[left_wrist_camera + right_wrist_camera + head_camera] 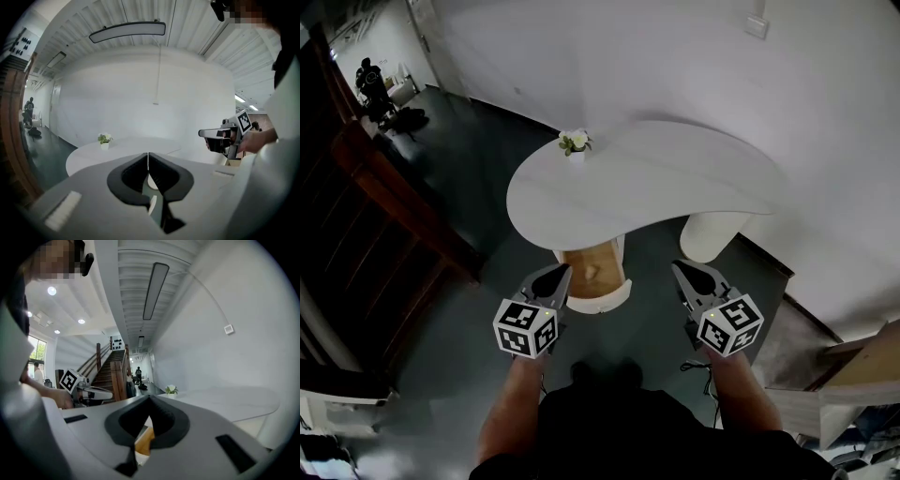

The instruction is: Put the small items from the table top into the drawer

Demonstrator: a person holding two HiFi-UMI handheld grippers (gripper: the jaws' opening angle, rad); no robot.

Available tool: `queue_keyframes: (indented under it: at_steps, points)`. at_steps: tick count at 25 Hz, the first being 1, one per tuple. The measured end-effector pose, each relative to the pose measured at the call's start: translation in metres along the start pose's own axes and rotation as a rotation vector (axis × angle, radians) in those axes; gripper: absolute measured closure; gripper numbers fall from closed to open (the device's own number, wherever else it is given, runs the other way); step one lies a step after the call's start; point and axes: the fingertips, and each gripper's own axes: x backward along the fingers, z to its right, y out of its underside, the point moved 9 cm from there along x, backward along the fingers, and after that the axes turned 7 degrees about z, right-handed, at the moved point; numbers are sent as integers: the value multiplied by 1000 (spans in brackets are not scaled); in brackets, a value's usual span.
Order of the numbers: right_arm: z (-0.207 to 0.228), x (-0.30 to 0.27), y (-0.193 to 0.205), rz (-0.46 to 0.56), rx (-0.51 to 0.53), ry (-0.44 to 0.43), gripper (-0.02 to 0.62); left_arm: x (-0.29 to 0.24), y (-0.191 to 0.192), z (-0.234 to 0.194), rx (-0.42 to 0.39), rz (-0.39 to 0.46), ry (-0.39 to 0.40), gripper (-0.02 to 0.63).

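A: The claws?
B: Two, left claw (560, 271) and right claw (679, 268), both were closed, empty.
A: Ahead?
B: One open wooden drawer (592, 274) sat between them; beyond, one small potted flower (575, 143) stood on one white curved desk (666, 178).

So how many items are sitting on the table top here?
1: a small potted plant near the far left edge of the table. Nothing else shows on top in any view.

Wooden drawer (578, 267) — pulled open, beneath white table top (647, 183)
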Motion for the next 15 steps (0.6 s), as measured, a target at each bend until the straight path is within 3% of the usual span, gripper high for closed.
queue_keyframes:
  at_steps: [5, 11, 15]
  points:
    - [0, -11, -22, 53, 17, 7, 586, 8, -27, -14, -20, 50, -18, 589]
    - [-18, -30, -43, 115, 42, -7, 586, 22, -57, -33, -56, 177, -32, 595]
    - [-30, -36, -37, 104, 36, -21, 586, 31, -58, -40, -49, 171, -31, 595]
